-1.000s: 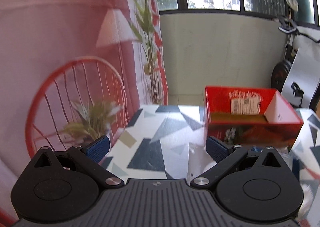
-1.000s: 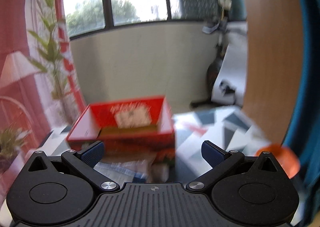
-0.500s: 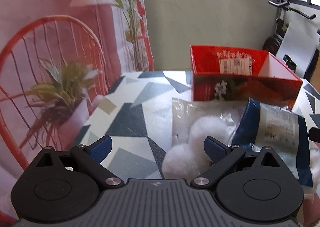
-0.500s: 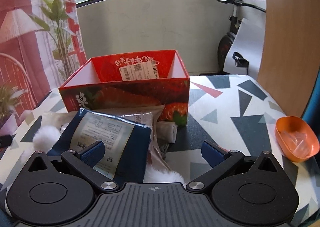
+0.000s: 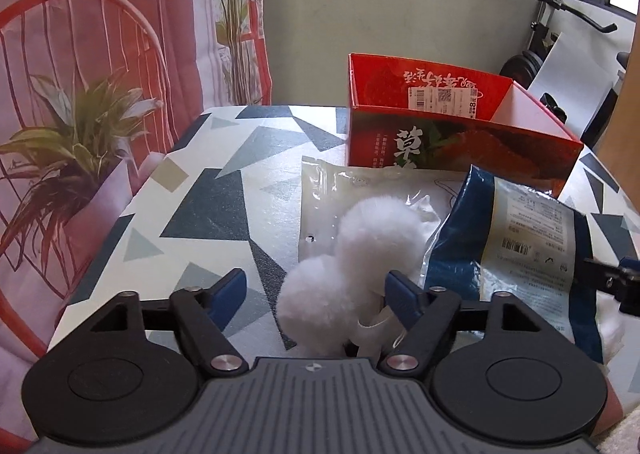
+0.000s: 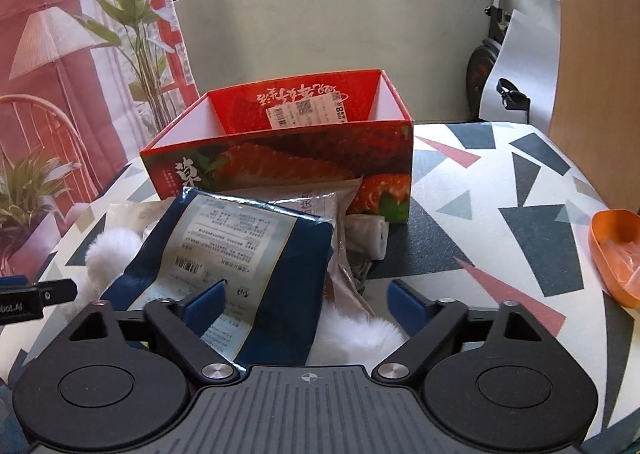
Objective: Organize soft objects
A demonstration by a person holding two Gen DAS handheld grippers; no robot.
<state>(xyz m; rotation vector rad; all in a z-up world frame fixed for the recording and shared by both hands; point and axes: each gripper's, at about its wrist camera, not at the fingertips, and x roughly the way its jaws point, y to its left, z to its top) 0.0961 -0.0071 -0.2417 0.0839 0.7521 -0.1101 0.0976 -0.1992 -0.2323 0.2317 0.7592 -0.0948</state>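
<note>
Your left tongs stand wide and hold nothing, with the nearer white pompom sitting between the fingers near the table's near edge. Your right tongs are wide as well, hanging over the blue packet and a patch of white fluff, gripping neither.

Just beyond, a second white pompom touches the first and lies on a clear plastic bag. The blue packet leans over other wrapped items, and a small rolled cloth lies by its right side. An orange scoop sits well apart at the table's right edge.

Farther back stands the red strawberry box, open at the top. What you can see of its inside looks bare, though the floor is hidden.

So you are at the start, I judge: every soft item lies on the table before the box, and all of it, pompoms, packets and cloth, is yet to go in.
</note>
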